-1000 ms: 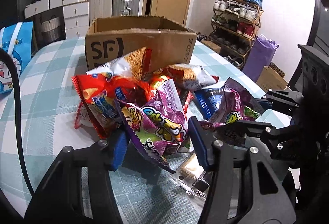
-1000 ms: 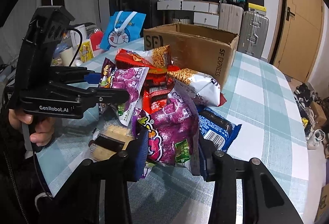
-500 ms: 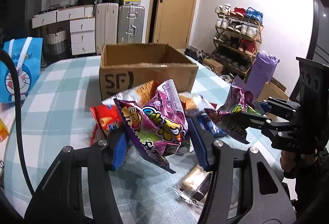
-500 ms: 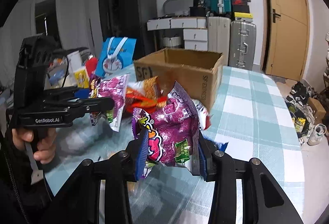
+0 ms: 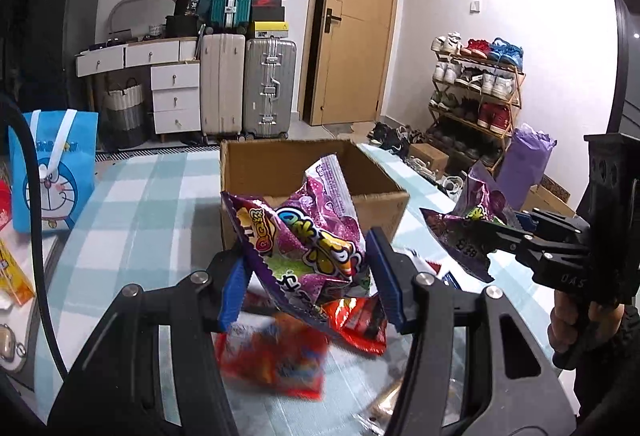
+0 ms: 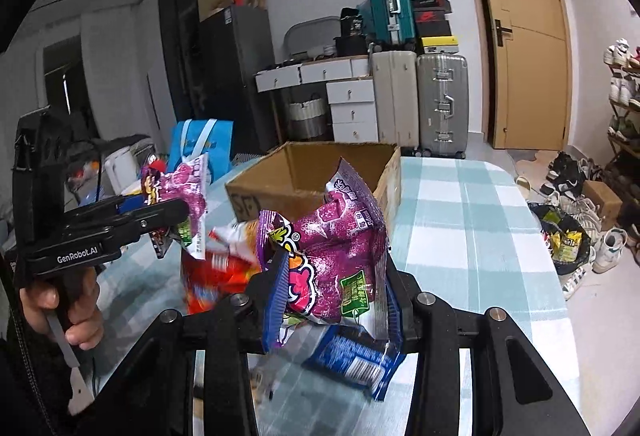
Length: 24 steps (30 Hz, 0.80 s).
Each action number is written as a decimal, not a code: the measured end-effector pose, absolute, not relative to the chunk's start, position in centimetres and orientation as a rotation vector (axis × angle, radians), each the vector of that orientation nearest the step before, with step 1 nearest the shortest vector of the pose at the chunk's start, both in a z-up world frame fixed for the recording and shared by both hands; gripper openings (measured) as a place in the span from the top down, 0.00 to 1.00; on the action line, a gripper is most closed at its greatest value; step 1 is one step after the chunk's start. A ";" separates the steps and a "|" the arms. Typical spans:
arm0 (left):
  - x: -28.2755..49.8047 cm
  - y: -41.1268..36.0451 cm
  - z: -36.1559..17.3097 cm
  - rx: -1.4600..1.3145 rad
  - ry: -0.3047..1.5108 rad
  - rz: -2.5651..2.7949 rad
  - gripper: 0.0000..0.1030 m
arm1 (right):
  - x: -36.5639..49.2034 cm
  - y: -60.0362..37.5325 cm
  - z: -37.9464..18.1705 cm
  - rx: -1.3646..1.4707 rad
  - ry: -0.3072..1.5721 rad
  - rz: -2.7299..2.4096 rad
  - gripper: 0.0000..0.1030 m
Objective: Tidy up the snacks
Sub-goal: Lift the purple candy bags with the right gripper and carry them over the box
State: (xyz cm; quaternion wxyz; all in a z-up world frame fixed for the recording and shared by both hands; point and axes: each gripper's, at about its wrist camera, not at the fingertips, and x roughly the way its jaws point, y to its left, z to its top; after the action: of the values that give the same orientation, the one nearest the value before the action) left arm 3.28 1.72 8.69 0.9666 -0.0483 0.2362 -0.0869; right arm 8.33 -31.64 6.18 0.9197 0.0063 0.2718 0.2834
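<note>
Two purple snack bags are lifted above the pile. My left gripper [image 5: 306,270] is shut on one purple bag [image 5: 308,244], in front of the open cardboard box [image 5: 280,164]. My right gripper [image 6: 334,300] is shut on the other purple bag [image 6: 340,252], also in front of the box [image 6: 308,172]. In the left wrist view the right gripper [image 5: 496,232] shows at the right with its bag [image 5: 476,212]. In the right wrist view the left gripper [image 6: 176,212] shows at the left with its bag [image 6: 192,192]. Red snack bags [image 5: 276,352] and a blue packet [image 6: 352,356] lie blurred on the table below.
The table has a blue and white checked cloth [image 5: 152,196]. A blue cartoon gift bag [image 5: 52,172] stands at its left side, with a yellow carton [image 5: 12,276] near the left edge. Suitcases [image 5: 244,88], drawers and a shoe rack [image 5: 476,92] stand behind, off the table.
Both grippers have risen with their purple bags, lifting them off the snack pile. The pile has dropped low in both views and the box opening shows more.
</note>
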 end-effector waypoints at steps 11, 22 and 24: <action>7.1 4.6 12.1 -0.096 0.472 -0.124 0.49 | 11.4 -31.2 8.2 0.075 0.540 0.554 0.60; 13.1 6.0 14.2 -0.106 0.476 -0.100 0.49 | 15.8 -28.5 8.8 0.125 0.563 0.553 0.60; 14.5 6.0 14.2 -0.098 0.477 -0.104 0.49 | 16.4 -28.2 8.6 0.131 0.567 0.548 0.60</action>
State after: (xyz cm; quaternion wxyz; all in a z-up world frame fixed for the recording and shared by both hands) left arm 14.46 6.00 14.22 0.9692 -0.0487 0.2360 -0.0513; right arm 16.39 -28.16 8.61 0.9211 0.0638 0.2762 0.2669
